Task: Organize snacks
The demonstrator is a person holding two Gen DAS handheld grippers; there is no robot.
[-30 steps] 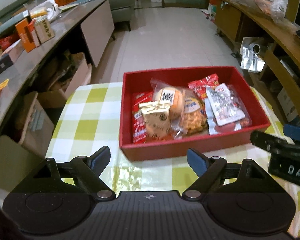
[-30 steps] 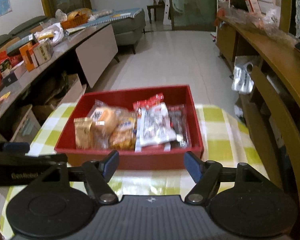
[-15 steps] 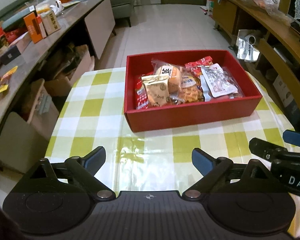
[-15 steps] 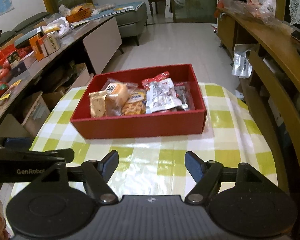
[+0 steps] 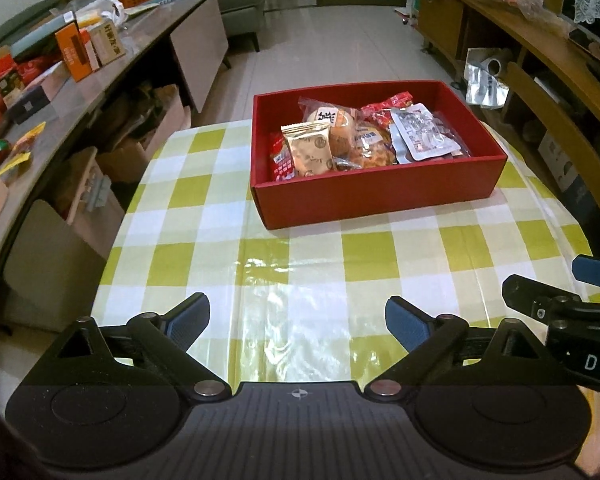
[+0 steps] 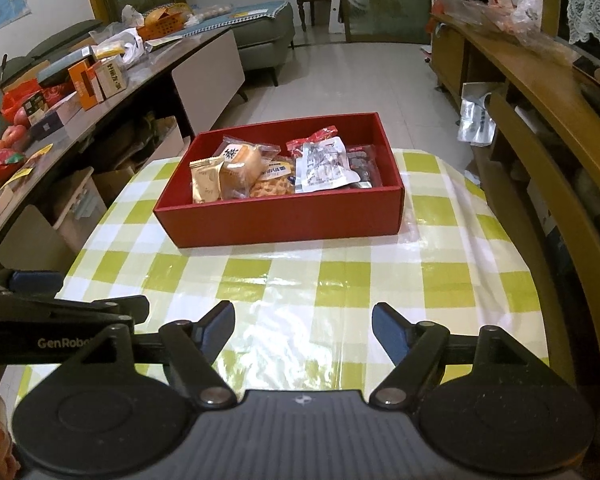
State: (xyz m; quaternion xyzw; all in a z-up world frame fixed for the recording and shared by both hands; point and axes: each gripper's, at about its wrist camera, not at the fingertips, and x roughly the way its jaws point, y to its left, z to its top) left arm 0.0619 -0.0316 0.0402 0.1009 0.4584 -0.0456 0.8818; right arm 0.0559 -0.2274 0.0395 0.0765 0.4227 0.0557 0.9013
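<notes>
Pretty dim warm indoor light, glare on the glossy table just ahead of the claw, heavy fisheye bending, dark corners.

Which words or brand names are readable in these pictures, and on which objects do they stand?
"GenRobo", cut off: on the left gripper body, seen from the right wrist.
"DA", cut off: on the right gripper body, seen from the left wrist.
Print on the snack packets in the red box and on the cartons on the counter: too small or blurred.
</notes>
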